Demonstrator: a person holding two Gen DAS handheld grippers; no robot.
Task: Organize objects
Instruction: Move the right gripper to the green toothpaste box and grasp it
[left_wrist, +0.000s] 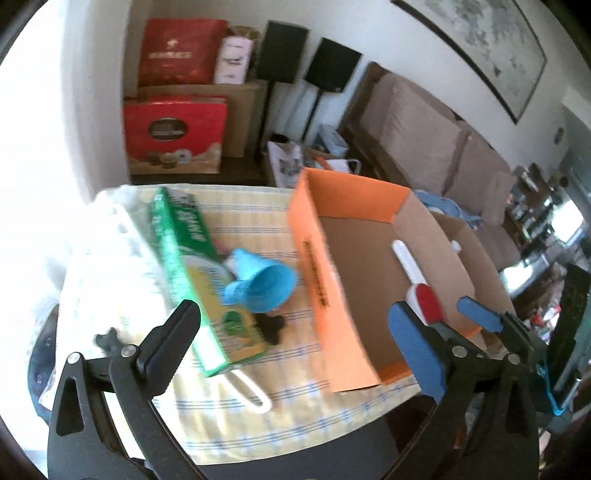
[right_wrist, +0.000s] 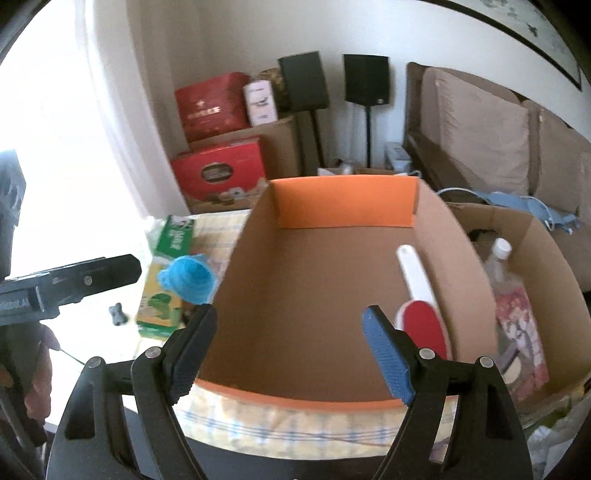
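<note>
An orange cardboard box (left_wrist: 317, 266) stands on the yellow checked tablecloth (left_wrist: 255, 218). Inside it lies a lint brush (left_wrist: 413, 273) with a white handle and a red pad. Left of the box, a blue cup (left_wrist: 258, 282) lies tipped on a green and yellow carton (left_wrist: 192, 266). My left gripper (left_wrist: 299, 328) hangs open above the carton's near end and the box's near corner, holding nothing. In the right wrist view my right gripper (right_wrist: 291, 325) stands open over the box's (right_wrist: 343, 203) near rim, empty, with the lint brush (right_wrist: 421, 306) just beyond its blue pad.
A small black piece (left_wrist: 271, 326) and a grey bone-shaped piece (left_wrist: 107, 339) lie on the cloth. A white loop handle (left_wrist: 251, 391) sticks out under the carton. A second cardboard box (right_wrist: 546, 258) to the right holds a bottle (right_wrist: 498, 258). Red boxes, speakers and a sofa stand behind.
</note>
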